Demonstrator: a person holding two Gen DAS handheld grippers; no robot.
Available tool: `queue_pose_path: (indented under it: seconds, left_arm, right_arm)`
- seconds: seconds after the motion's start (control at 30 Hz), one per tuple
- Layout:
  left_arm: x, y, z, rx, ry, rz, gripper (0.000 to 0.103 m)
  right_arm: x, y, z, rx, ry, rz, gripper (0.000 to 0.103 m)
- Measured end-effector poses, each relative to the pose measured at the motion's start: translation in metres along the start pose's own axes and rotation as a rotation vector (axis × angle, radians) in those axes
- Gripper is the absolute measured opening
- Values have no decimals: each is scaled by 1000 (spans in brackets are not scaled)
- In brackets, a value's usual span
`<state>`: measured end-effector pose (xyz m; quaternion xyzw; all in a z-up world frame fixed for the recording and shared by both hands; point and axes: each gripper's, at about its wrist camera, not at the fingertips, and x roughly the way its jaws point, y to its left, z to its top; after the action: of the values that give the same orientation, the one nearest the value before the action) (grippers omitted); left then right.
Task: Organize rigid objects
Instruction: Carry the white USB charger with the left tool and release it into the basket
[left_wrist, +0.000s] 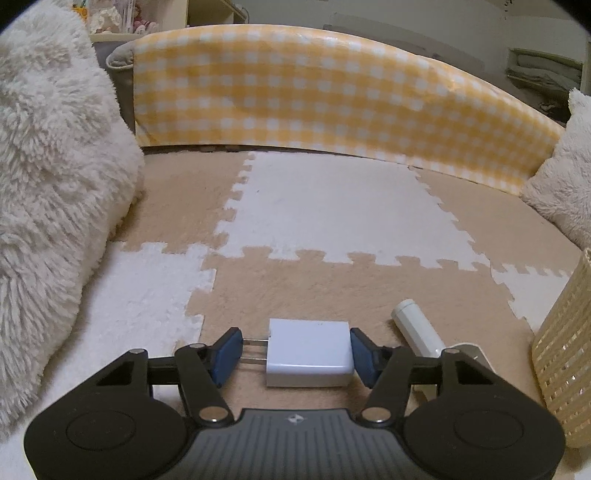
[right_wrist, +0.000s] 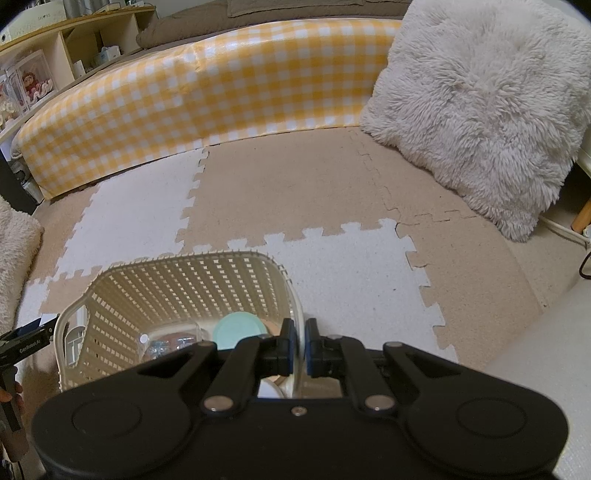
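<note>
Left wrist view shows the left gripper (left_wrist: 295, 350) open wide, with a small white plastic plug block (left_wrist: 309, 352) sitting right between its blue fingers (left_wrist: 227, 350). The block's two metal pins point sideways at the left finger, so its long side runs straight across from finger to finger. The right finger looks to be touching the block or nearly so; the left one is near the pin tips. A squeeze would likely press on the pins, which might slip. A white plastic tube (left_wrist: 415, 326) lies just to the right, on the soft tan and white puzzle mat (left_wrist: 314, 206).

On the right wrist view, the right gripper (right_wrist: 300, 347) is pinched on the rim of the cream woven plastic basket (right_wrist: 177, 280), right in front of it.
</note>
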<state>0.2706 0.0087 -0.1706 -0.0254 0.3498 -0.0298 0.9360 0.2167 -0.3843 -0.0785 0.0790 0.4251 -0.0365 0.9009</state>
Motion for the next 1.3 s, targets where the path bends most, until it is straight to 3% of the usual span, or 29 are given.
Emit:
queue_pose_path:
  seconds: [0.37, 0.6, 0.8, 1.03, 1.3]
  left_arm:
    - [-38, 0, -3, -51, -54, -52, 63]
    - [-78, -18, 16, -96, -127, -154, 63]
    - [-102, -53, 27, -101, -138, -300, 63]
    - [-116, -111, 33, -34, -121, -450, 63]
    - [-102, -171, 28, 43, -34, -497, 63]
  right_arm:
    - [0, 0, 0, 3, 1, 1, 5]
    - [0, -1, 0, 8, 1, 4, 5]
    - [0, -2, 0, 8, 1, 4, 5]
    - [0, -2, 0, 8, 0, 6, 5]
    - [0, -3, 0, 12, 1, 7, 5]
